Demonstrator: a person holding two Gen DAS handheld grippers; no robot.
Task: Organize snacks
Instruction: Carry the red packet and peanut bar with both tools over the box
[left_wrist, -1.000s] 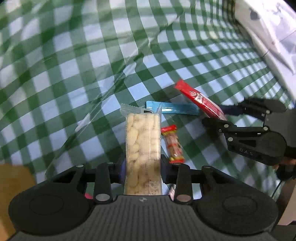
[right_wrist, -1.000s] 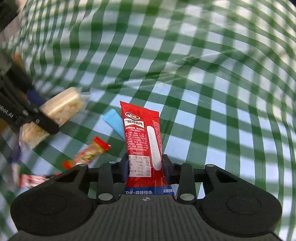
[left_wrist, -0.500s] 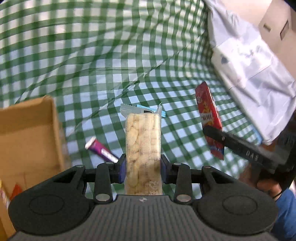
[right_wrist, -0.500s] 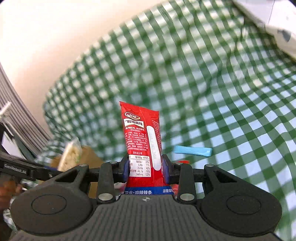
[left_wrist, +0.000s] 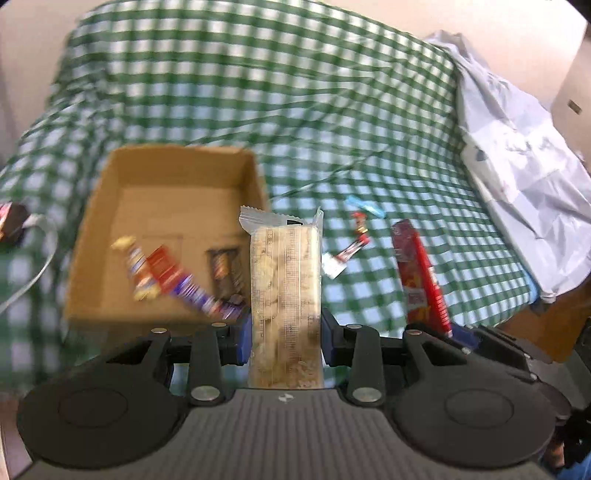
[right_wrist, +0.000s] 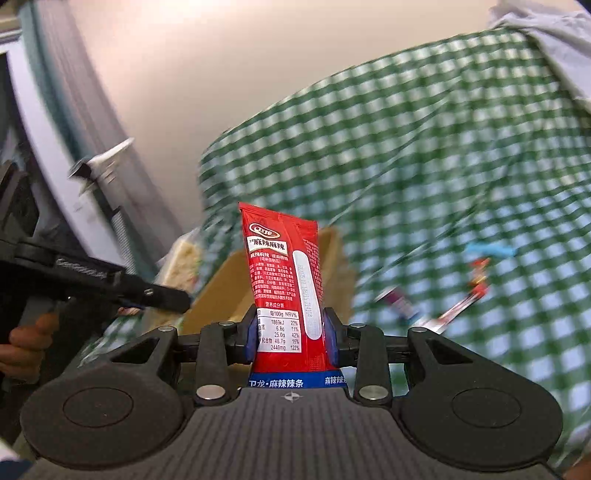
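1. Beside the box (left_wrist: 168, 192), on its right wall, the left claw (left_wrist: 284, 332) pinches a clear cracker pack (left_wrist: 284, 280) low down, so most of the pack stands up clear of the pads and can drop in end first.
2. Right of the box, the right claw (right_wrist: 291, 341) is pressed onto a red pack (right_wrist: 282, 280) near its bottom seam; the upright hold keeps the long pack from folding on the way over.
3. Inside the box lie several small bars (left_wrist: 162, 273), bunched toward its near wall; the far half is bare, which I judge the better landing spot.
4. Right of the box, on the checked cloth (left_wrist: 258, 92), a blue strip (left_wrist: 364, 206), a small red stick (left_wrist: 360, 223) and a white-ended bar (left_wrist: 341, 258) lie loose, not yet sorted.
5. Both claws look to be mid-carry toward the box; both views are blurred, so exact clearance over the rim cannot be told.
6. Farther right of the box, a white bag (left_wrist: 517, 177) sits at the cloth's edge, out of the work.
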